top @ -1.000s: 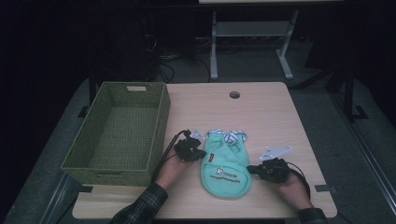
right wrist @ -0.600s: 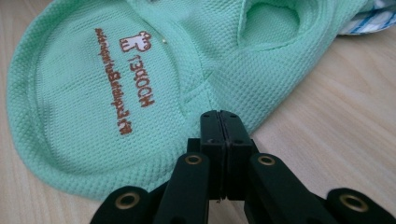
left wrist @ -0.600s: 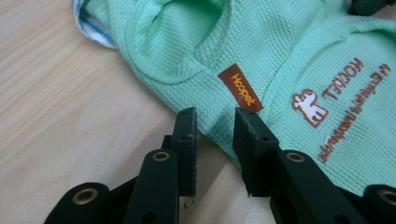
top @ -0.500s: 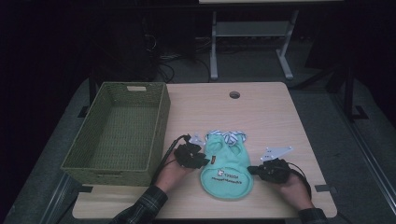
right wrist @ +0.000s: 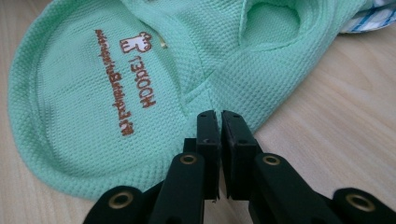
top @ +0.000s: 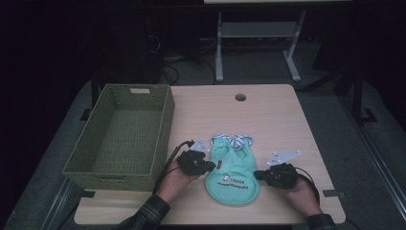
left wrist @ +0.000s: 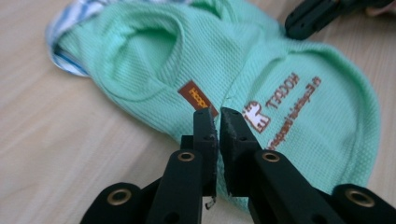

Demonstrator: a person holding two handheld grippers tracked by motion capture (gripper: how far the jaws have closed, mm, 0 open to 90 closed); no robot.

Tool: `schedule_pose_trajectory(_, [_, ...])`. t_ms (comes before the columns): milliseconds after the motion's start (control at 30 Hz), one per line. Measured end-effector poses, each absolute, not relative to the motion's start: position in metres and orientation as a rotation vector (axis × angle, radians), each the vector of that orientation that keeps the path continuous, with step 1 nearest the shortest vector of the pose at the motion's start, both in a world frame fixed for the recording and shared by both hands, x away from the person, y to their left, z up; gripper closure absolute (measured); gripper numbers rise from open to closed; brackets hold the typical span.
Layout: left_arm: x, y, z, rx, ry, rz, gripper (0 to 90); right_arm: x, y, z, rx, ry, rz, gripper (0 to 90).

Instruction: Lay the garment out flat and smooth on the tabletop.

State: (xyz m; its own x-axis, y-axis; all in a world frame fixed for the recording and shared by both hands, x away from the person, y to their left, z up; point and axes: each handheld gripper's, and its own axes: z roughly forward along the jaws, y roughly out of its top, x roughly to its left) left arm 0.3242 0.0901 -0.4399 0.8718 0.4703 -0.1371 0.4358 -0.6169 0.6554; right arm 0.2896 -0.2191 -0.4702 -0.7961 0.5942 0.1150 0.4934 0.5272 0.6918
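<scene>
A small mint-green waffle-knit pet shirt (top: 233, 169) with brown lettering lies flat near the front edge of a light wooden table (top: 273, 115), beside an empty olive woven basket (top: 122, 136) at the left edge. The left gripper (top: 209, 165) and right gripper (top: 257, 175) each pinch a side hem, jaws nearly closed on fabric. Nothing is lifted or folded yet. The gripper views reveal the lettering and brown label (left wrist: 197, 97); the high view shows the basket.

Dim lab/office: desk (top: 268, 115) w/ cable hole (top: 240, 97), floor cables (top: 177, 60)
</scene>
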Motion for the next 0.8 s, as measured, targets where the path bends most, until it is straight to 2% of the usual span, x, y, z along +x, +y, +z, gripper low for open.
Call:
schedule_pose_trajectory(167, [0.328,0.081,-0.459,2.366,0.665,0.030,86.6,0.290,-0.219,-0.470,0.945,2.626,1.125,83.8])
schedule_pose_trajectory(400, [0.326,0.080,-0.458,2.371,0.676,0.029,86.9,0.291,-0.221,-0.463,0.957,2.593,1.181,75.4])
schedule_pose_trajectory(667, [0.328,0.080,-0.457,2.405,0.643,0.029,87.3,0.309,-0.227,-0.448,0.976,2.517,1.217,75.0])
schedule_pose_trajectory(800, [0.328,0.080,-0.457,2.402,0.644,0.029,87.4,0.324,-0.226,-0.443,0.981,2.505,1.211,78.5])
